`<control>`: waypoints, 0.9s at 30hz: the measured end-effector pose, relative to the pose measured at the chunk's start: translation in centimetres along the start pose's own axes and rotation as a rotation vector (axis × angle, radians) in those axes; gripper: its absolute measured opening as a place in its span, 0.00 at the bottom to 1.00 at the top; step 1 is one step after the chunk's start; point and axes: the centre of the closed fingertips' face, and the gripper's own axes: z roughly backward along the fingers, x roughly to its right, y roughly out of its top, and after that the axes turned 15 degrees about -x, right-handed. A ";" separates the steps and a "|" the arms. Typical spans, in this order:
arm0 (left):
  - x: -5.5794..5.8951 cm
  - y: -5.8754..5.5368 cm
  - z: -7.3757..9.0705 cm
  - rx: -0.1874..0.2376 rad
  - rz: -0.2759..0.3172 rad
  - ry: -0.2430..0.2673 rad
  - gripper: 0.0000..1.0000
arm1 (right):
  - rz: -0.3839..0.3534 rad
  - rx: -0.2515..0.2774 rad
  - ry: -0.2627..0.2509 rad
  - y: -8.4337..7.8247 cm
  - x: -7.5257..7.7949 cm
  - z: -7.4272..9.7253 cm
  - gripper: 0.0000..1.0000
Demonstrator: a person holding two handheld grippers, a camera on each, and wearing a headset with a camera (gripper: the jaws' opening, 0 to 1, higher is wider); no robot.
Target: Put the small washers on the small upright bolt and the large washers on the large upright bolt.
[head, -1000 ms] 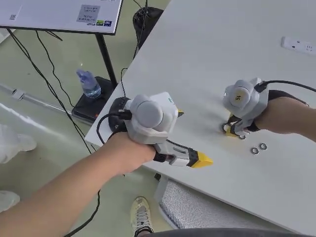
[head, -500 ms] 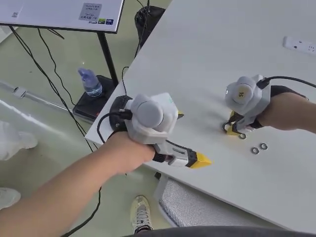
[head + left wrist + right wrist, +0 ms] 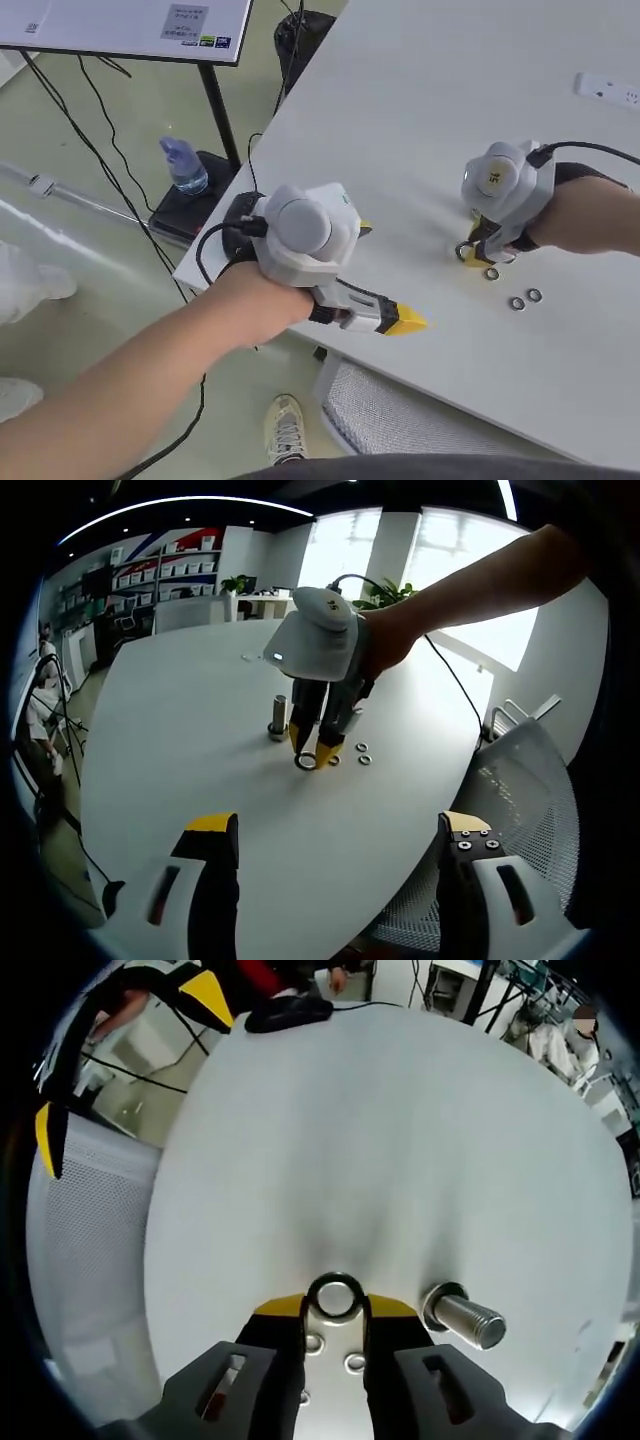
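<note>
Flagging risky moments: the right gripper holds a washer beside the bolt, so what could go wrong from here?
The washer is pinched only at the jaw tips of the right gripper, so it might slip. The upright bolt stands close beside; a jaw could knock it over. Loose small washers near the jaws may get scattered.

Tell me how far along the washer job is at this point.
Done: no washer clearly sits on the large upright bolt yet. In hand: the right gripper pinches a large washer in its fingers, beside that bolt. Left: three loose washers lie on the table; the left gripper is open.
</note>
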 end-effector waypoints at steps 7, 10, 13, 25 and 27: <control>0.1 0.2 0.0 0.003 -0.007 0.002 0.81 | -0.011 -0.003 0.020 -0.5 -0.5 0.8 0.20; 0.1 0.2 0.0 0.003 -0.009 0.002 0.81 | -0.024 0.000 0.024 -1.0 -0.1 0.8 0.21; 0.2 0.1 0.0 0.001 -0.012 0.003 0.81 | -0.036 0.004 0.027 -1.3 -0.2 1.4 0.21; 0.5 0.0 0.2 0.004 -0.004 0.010 0.81 | -0.059 0.008 -0.005 -2.9 0.4 3.6 0.21; 0.4 0.0 0.3 0.006 -0.007 0.014 0.81 | -0.070 0.011 -0.009 -3.3 0.6 4.0 0.21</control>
